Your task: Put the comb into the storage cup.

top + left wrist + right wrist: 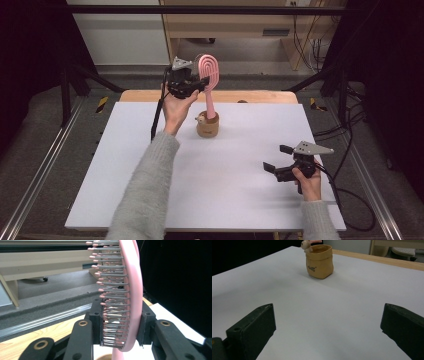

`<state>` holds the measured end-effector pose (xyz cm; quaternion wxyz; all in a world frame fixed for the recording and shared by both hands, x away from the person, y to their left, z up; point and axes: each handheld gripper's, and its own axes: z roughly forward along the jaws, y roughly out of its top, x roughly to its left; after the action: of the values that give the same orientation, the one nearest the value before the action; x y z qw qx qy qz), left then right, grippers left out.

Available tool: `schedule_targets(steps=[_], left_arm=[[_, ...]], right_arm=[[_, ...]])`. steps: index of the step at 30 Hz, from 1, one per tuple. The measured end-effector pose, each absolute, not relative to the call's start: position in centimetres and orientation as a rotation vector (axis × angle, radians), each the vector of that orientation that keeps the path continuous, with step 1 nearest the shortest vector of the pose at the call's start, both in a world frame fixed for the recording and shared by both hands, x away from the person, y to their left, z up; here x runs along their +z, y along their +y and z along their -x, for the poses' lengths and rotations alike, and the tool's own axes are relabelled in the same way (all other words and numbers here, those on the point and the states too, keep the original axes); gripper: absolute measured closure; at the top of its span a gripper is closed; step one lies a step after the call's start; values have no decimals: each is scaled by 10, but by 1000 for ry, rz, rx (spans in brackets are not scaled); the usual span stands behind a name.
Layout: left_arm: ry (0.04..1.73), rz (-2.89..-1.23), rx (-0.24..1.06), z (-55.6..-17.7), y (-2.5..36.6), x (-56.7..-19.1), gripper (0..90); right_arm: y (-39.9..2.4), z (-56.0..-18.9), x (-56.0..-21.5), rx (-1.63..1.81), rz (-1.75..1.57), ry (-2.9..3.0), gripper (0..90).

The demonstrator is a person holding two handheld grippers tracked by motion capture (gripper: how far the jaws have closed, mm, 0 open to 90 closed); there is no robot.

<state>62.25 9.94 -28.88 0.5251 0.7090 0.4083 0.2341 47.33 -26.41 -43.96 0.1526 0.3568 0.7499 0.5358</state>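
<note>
Pink plastic marks the hairbrush (208, 80), which stands upright with its handle down in the small tan pot (207, 125), at about twelve o'clock from the middle of the white table (150, 190). The left gripper (202, 85) has its jaws pressed onto the brush head from both sides; in the left gripper view one pad sits against the bristle tips and the other against the pink back (136, 302), so the brush is pinched, not merely flanked. The pot, with a little animal figure (306, 246) on its rim, stands free on the table. The right gripper (279, 159) rests low at about four o'clock, well apart from the pot, its jaws spread wide over bare table. As I judge it, the work is near one end: either the brush is all but seated in the pot and only the release and withdrawal remain, or the lift out has barely begun. Whether the handle's end touches the pot's bottom cannot be told.
</note>
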Motion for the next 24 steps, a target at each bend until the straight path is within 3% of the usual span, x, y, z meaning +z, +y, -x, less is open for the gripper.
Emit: schedule_targets(steps=[24], left_arm=[[981, -1748, 583, -634, 93, -308, 640]], right_arm=[[-264, -473, -440, 1537, -1022, 2155, 3]])
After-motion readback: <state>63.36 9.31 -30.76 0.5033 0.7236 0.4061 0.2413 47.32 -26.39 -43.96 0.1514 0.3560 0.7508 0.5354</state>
